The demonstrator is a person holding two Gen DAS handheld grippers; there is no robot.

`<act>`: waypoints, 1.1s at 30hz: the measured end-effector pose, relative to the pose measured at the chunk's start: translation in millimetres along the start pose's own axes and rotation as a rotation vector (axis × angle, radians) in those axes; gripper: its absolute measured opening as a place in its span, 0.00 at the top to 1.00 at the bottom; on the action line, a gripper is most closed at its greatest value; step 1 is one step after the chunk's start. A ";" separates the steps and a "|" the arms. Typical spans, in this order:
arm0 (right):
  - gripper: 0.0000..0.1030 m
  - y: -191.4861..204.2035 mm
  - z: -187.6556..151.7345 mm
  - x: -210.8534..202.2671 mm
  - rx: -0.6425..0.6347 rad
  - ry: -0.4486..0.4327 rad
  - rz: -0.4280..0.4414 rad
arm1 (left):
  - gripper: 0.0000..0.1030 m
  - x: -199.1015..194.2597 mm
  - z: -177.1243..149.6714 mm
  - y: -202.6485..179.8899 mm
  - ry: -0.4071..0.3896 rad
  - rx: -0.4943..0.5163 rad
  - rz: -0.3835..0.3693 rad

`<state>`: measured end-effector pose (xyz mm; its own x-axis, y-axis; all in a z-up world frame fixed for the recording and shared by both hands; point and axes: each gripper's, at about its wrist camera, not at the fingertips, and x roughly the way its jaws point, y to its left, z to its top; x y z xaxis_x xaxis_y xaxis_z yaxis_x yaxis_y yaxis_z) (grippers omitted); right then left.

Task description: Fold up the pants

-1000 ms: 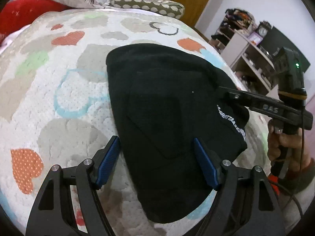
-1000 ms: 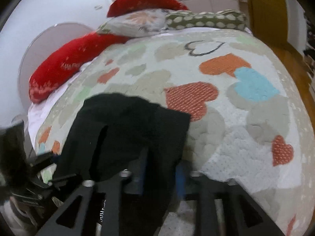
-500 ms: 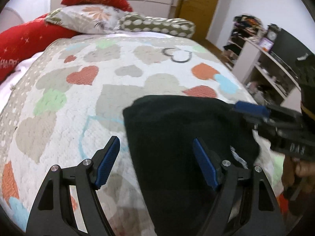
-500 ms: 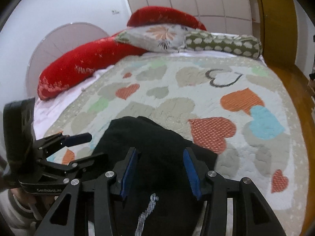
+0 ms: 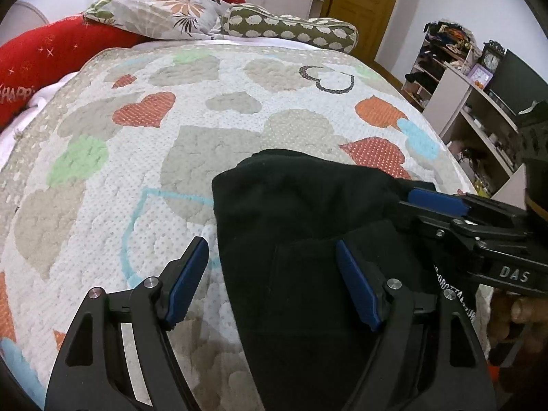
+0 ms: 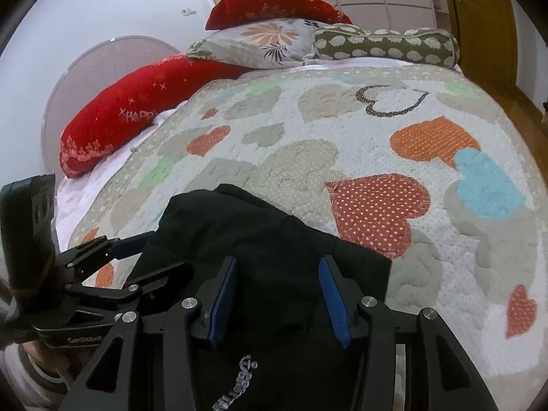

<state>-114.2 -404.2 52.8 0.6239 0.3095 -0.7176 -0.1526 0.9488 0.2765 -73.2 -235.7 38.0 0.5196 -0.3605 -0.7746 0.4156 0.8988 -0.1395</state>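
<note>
The black pants [image 5: 308, 239] lie folded in a compact bundle near the front edge of the bed; they also show in the right wrist view [image 6: 260, 239], with white lettering near the hem. My left gripper [image 5: 274, 277] is open above their left edge, with its right finger over the cloth and nothing between the jaws. My right gripper [image 6: 277, 294] is open over the bundle's near end, empty. Each gripper shows in the other's view, the right one [image 5: 445, 205] at the pants' right side, the left one [image 6: 130, 250] at their left.
The bed is covered by a white quilt [image 5: 171, 130] with coloured hearts. Red pillows [image 6: 137, 106], a floral pillow [image 5: 161, 13] and a green dotted bolster [image 6: 387, 44] lie at the head. Shelves [image 5: 472, 102] and a wooden door [image 5: 363, 0] stand to the right.
My right gripper let go of the black cloth and opened. Both grippers drew back toward the near edge and rose, so more of the bed shows. The pants stay folded.
</note>
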 end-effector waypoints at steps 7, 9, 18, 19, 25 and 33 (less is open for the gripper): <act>0.54 16.2 -18.0 -35.8 -0.047 -0.003 -0.025 | 0.25 -21.3 -11.4 -11.7 -0.011 0.045 0.005; 0.54 16.9 -25.8 -43.9 -0.050 -0.006 -0.033 | 0.25 -28.0 -15.8 -15.7 -0.017 0.054 0.002; 0.54 17.8 -52.7 -57.9 -0.044 0.000 -0.059 | 0.25 -40.2 -27.3 -25.6 -0.019 0.059 -0.017; 0.54 18.0 -54.3 -57.7 -0.043 0.003 -0.061 | 0.25 -39.7 -28.2 -26.0 -0.016 0.058 -0.018; 0.54 9.7 -65.1 -48.7 -0.019 0.030 -0.069 | 0.25 -33.5 -34.5 -30.5 -0.003 0.069 -0.008; 0.49 -4.9 -78.8 -30.8 0.043 0.046 -0.036 | 0.22 -20.9 -40.6 -26.6 0.016 0.045 -0.017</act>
<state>-193.1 -413.4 23.2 0.5922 0.2789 -0.7560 -0.0972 0.9561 0.2765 -125.4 -241.9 32.8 0.5000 -0.3714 -0.7824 0.4580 0.8801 -0.1251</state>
